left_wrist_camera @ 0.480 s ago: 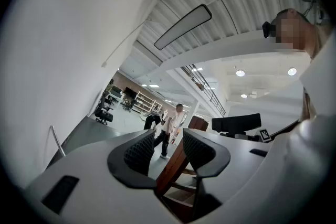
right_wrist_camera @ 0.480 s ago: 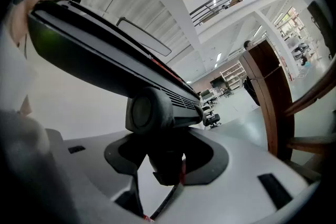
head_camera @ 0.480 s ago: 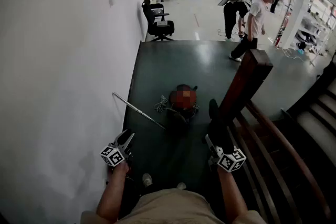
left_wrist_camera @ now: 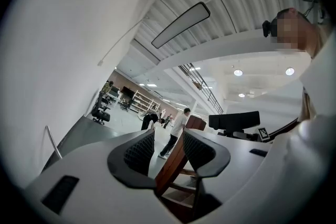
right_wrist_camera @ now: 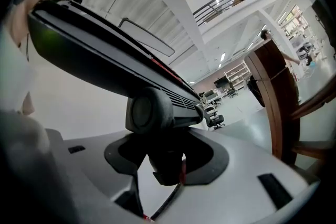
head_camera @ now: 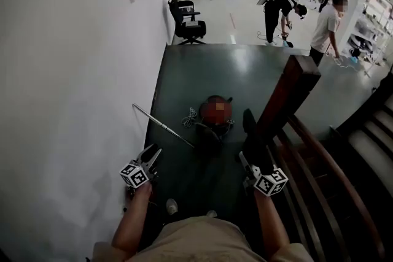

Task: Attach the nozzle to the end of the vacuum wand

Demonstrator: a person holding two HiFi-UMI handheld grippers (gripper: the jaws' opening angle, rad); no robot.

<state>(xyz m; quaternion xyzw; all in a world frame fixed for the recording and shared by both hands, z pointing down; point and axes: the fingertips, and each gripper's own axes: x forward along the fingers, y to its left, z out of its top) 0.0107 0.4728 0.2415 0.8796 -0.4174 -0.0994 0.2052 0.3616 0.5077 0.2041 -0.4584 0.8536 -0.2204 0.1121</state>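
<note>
Standing on floor (head_camera: pixel 202 70) between wall (head_camera: pixel 67 70) at left and wooden banister (head_camera: pixel 288 95) at right, wand (head_camera: pixel 161 126) and vacuum (head_camera: pixel 209 132) lying at centre, left gripper (head_camera: pixel 151 155) parted, empty, right gripper (head_camera: pixel 249 164) clamping nozzle (head_camera: pixel 250 132)

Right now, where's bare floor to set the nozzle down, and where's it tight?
Bare: the dark floor between the vacuum and the office chair, from wall to stair post. Also a smaller patch between the wand and your shoes. Tight: around the vacuum, where cord, wand and post close in.
</note>
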